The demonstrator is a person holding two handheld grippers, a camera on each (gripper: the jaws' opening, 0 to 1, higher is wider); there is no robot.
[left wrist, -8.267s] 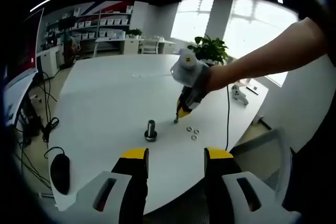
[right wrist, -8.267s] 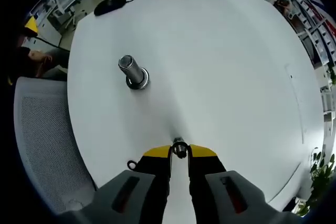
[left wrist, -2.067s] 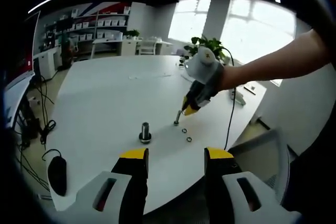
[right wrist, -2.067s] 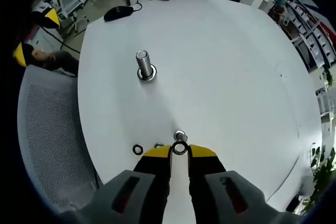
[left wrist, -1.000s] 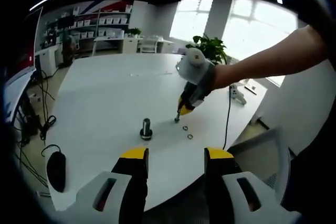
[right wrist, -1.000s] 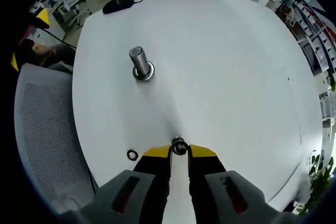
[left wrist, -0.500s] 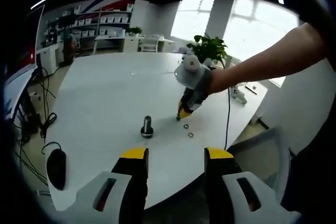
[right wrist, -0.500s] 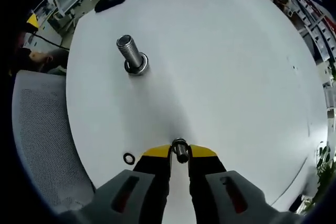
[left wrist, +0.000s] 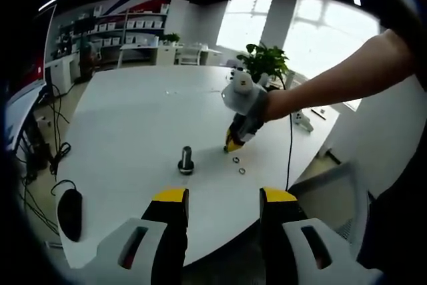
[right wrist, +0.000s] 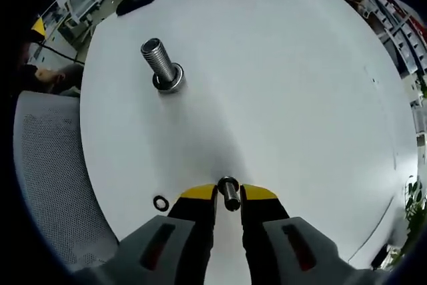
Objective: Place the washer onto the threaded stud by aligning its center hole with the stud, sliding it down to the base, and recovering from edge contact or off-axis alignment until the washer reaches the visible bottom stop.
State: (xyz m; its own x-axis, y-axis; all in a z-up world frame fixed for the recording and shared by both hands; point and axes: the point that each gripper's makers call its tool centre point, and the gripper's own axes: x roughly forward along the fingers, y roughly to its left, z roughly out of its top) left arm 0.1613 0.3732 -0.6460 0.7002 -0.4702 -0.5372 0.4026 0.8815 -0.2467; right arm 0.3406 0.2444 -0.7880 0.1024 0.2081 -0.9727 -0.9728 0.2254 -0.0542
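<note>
In the right gripper view, the right gripper [right wrist: 229, 195] has its yellow-tipped fingers [right wrist: 197, 196] closed on a small metal part [right wrist: 229, 195], a short cylinder with a round head. Whether this part is the washer cannot be told. Its long axis runs along the line of the fingers, head end pointing forward and away from the camera, toward the bench [right wrist: 280, 78].

A loose washer [right wrist: 161, 203] lies flat on the white bench just beside the fingers, on the left of the view.

The threaded stud [right wrist: 160, 62] stands well apart from the held part, farther up the bench. Its long axis is upright from the bench surface; in this view it leans toward the upper left, threaded end up, with its wide base seated on the bench.

In the left gripper view, the left gripper [left wrist: 220, 196] holds nothing, its fingers [left wrist: 171, 197] spread apart. Beyond them are the stud [left wrist: 186, 160], upright, two washers [left wrist: 238, 165] flat near it, and the right gripper [left wrist: 234, 143] angled down at the bench [left wrist: 133, 118]. A computer mouse [left wrist: 67, 205] lies near the bench's edge.
</note>
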